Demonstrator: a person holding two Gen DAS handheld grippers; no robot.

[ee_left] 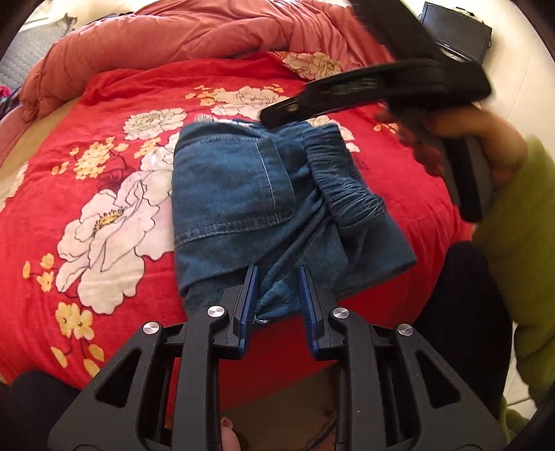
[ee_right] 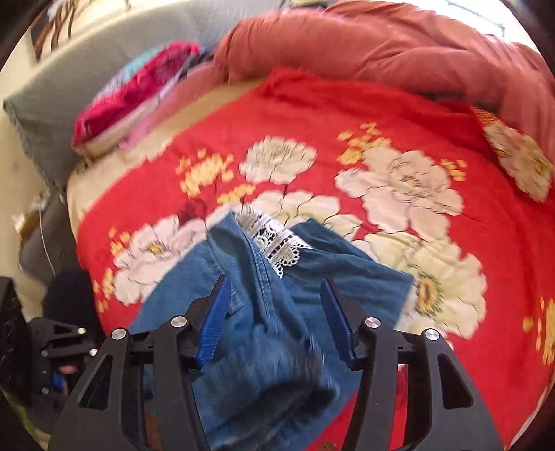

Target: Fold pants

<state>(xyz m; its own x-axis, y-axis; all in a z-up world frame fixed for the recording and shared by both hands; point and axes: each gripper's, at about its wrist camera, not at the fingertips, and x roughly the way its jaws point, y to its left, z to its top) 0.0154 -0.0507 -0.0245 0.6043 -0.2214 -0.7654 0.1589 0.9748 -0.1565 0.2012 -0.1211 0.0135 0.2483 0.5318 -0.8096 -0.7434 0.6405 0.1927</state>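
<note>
The blue denim pants [ee_left: 249, 201] lie folded in a compact bundle on the red floral bedspread [ee_left: 69, 166], elastic waistband at the right side. My left gripper [ee_left: 277, 274] is open, its blue fingers straddling the near edge of the bundle. The right gripper's black body [ee_left: 381, 90] shows blurred above the pants' far right. In the right wrist view, my right gripper [ee_right: 274, 284] is open above the pants [ee_right: 263, 312], whose white lace hem trim shows at the far end.
A rumpled salmon duvet [ee_left: 173, 38] lies along the far side of the bed. A pink and red pillow [ee_right: 131, 93] and a grey headboard [ee_right: 69, 83] are at the left. A laptop [ee_left: 454, 31] sits at the far right.
</note>
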